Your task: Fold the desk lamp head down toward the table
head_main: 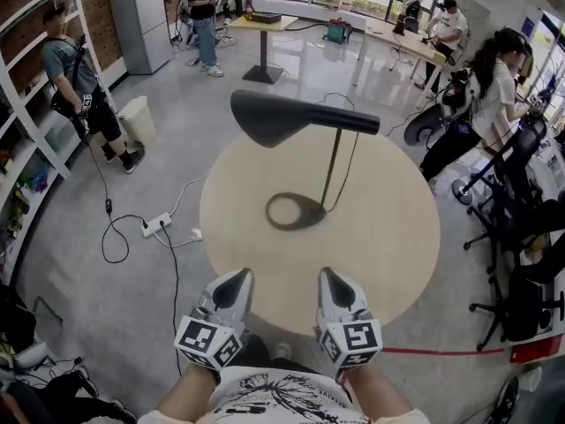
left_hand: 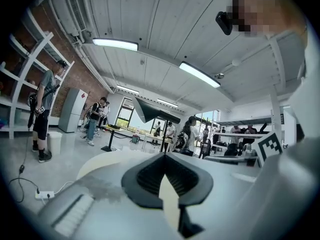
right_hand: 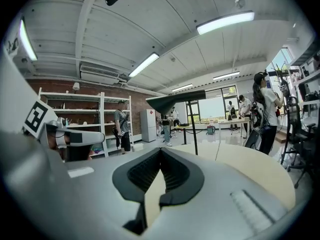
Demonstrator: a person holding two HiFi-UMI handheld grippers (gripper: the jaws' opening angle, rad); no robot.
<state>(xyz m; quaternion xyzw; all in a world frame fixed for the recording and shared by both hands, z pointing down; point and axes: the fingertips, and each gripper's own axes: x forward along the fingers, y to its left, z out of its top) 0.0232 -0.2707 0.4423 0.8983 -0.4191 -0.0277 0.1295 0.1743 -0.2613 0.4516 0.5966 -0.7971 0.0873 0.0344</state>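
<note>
Busy workshop, a round pale table (head_main: pixel 388 237) up front, and the black desk lamp (head_main: pixel 333 170) stands at its middle, well apart from both tools. The left gripper (head_main: pixel 237 277) and right gripper (head_main: pixel 331 277) hover at the near edge, jaws together on nothing, probably squaring up for the reach. The cone head (head_main: pixel 265 117) sits level on its thin stem, not yet folded down.

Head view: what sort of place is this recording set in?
Probably an open-plan lab or workshop office: white shelving against a brick wall, rolling office chairs, and people working around long work tables.
</note>
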